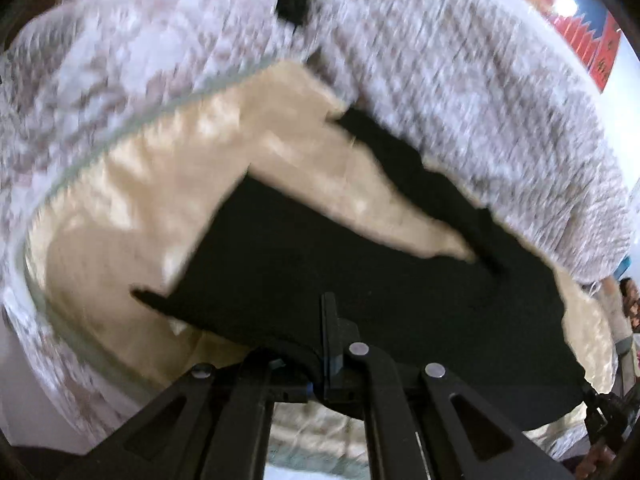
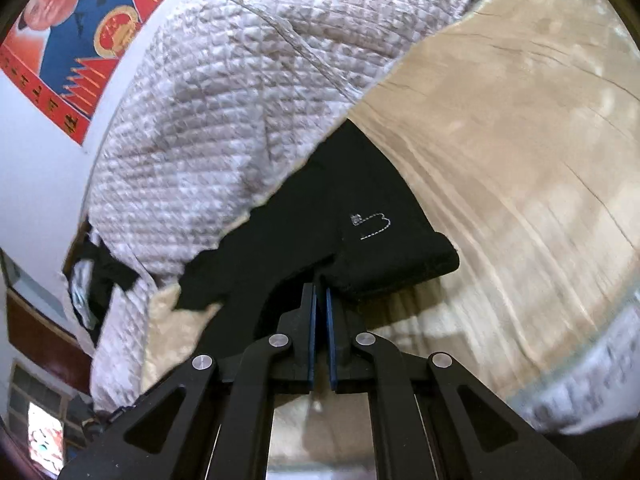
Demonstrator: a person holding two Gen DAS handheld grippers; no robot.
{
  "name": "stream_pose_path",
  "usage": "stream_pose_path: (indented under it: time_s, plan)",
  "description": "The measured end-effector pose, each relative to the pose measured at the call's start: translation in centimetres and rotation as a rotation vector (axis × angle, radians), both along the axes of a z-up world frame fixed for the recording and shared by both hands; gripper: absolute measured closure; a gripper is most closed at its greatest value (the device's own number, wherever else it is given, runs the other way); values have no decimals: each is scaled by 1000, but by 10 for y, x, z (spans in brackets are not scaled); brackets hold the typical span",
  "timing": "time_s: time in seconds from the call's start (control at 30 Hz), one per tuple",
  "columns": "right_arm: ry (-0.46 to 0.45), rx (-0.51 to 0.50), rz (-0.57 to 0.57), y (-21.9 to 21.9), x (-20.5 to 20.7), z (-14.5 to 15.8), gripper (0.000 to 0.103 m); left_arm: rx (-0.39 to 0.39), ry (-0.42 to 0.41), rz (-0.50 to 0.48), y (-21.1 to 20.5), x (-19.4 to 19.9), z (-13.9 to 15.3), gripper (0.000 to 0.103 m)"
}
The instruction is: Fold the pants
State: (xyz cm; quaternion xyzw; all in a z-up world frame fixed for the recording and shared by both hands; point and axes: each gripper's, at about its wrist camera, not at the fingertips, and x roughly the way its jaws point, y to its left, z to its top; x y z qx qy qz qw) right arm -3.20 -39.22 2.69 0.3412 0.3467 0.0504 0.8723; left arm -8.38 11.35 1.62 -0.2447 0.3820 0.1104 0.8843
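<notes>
Nearest each lens, both claws are clamped on black pants: the left gripper (image 1: 320, 364) pinches an edge of the cloth, and the right gripper (image 2: 321, 320) has its blue-lined fingers (image 2: 312, 344) drawn narrow on a thick hem. Beyond them, the pants (image 1: 340, 264) lie spread over a cream sheet (image 1: 132, 200), white stitching (image 2: 372, 226) showing near the hem. Farthest back, a grey-white quilted blanket (image 2: 224, 100) lies bunched against the pants, below a red and blue poster (image 2: 84, 36) on the wall.
</notes>
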Motion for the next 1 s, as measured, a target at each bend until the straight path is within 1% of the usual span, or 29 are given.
stream_pose_path:
  time_s: [0.07, 0.1, 0.17, 0.2, 0.27, 0.33, 0.43, 0.5, 0.53, 0.57, 0.6, 0.63, 0.67, 0.73, 0.8, 0.83, 0.87, 0.9, 0.97, 1.0]
  plan:
    - [73, 0, -15, -5, -1, -20, 100, 4, 10, 1, 0, -2, -2, 99]
    - [87, 1, -17, -5, -2, -25, 100, 8, 1, 2, 0, -4, 1, 99]
    - [97, -9, -24, -5, -3, -29, 100, -3, 6, 7, 0, -9, 1, 96]
    - [109, -7, -24, -5, -3, -31, 100, 8, 19, 21, 0, -11, 1, 94]
    - [152, -27, -10, -5, -1, -33, 100, 27, 33, 52, 2, -19, 3, 93]
    - [153, -44, -10, -7, -7, -32, 99, 52, 34, 99, 4, -29, 7, 90]
    - [129, -166, -72, -12, -24, -12, 99, 158, 35, 177, 7, -38, 20, 88]
    - [95, -237, -106, -13, -30, 3, 98, 200, 15, 193, 5, -37, 30, 88]
    - [81, -261, -106, -12, -29, 7, 95, 216, 0, 177, 2, -36, 34, 86]
    - [46, -291, -77, -7, -25, 13, 93, 227, -14, 148, -3, -32, 38, 79]
    - [26, -310, -41, -1, -19, 15, 87, 230, -25, 118, -9, -28, 40, 72]
    - [17, -334, 0, 7, -12, 16, 79, 231, -34, 79, -16, -22, 40, 71]
    - [8, -356, 41, 16, -6, 16, 77, 237, -35, 44, -23, -17, 38, 70]
    - [-6, -410, 120, 34, 7, 11, 76, 246, -18, -23, -36, -6, 29, 70]
    - [6, -447, 175, 48, 21, 1, 76, 248, 45, -62, -44, 3, 10, 70]
    - [31, -474, 191, 52, 25, -7, 76, 250, 87, -69, -45, 6, -1, 70]
    - [78, -504, 196, 54, 29, -16, 76, 254, 129, -73, -45, 9, -10, 70]
    - [120, -512, 189, 52, 30, -25, 76, 264, 121, -78, -45, 7, -11, 70]
    - [126, -478, 170, 44, 25, -29, 76, 289, 111, -77, -48, 6, -4, 69]
    - [130, -504, 148, 42, 23, -25, 76, 291, 104, -78, -48, 8, -1, 69]
